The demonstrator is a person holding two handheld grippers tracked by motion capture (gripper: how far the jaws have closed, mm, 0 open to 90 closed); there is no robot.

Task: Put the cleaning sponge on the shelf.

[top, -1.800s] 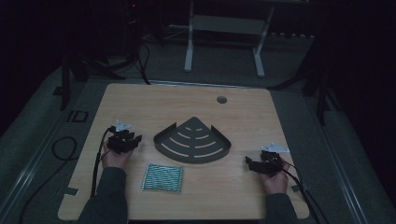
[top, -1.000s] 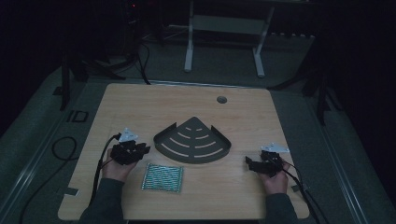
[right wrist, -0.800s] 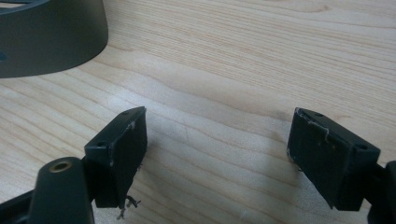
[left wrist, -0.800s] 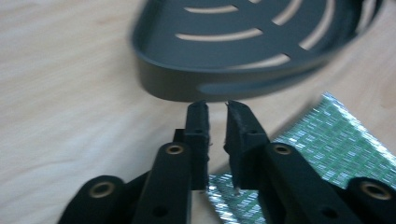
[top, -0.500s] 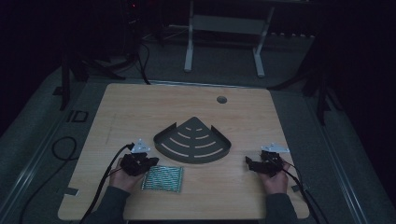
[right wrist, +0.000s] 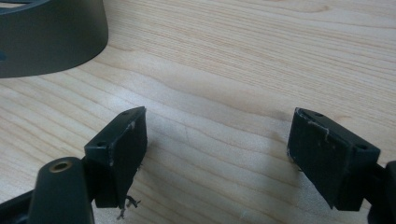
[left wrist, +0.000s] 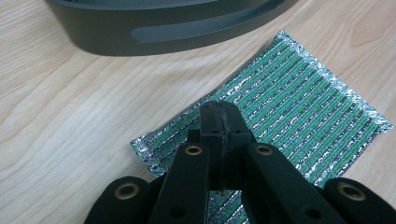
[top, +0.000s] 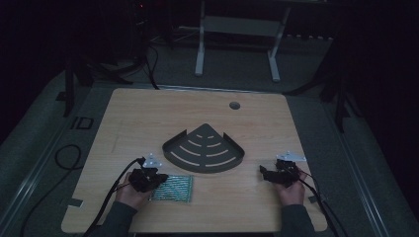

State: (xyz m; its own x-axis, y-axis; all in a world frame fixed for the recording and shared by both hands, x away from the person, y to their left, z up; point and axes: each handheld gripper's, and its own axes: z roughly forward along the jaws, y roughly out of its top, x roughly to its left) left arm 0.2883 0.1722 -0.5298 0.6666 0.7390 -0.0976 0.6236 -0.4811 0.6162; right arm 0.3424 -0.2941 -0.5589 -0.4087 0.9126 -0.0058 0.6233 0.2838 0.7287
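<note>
- Since the earliest frame the left gripper (top: 148, 178) has travelled from the bare wood at the table's left toward the middle and now sits over the near-left corner of the foil pouch (top: 172, 188); the right gripper (top: 277, 175) has stayed put by the right edge.
- In the left gripper view the left gripper's (left wrist: 219, 126) jaws are pressed together, tips over the pouch's (left wrist: 299, 98) corner; whether any foil is pinched between them I cannot tell.
- The right gripper (right wrist: 217, 140) is spread wide over bare wood, grasping nothing.
- The pouch lies flat on the table (top: 148, 118), just in front of the dark fan-shaped tray (top: 203, 148) and apart from it; I judge it light, thin and floppy, crinkly and somewhat slick, so an edge or corner is the place to pinch, since a flat face offers nothing to bite.
- The left gripper view shows the green stripes, silver weave and crimped seams, and the tray's slotted wall (left wrist: 154, 28); the dim high view gives none of that, yet places pouch, tray and both hands together.
</note>
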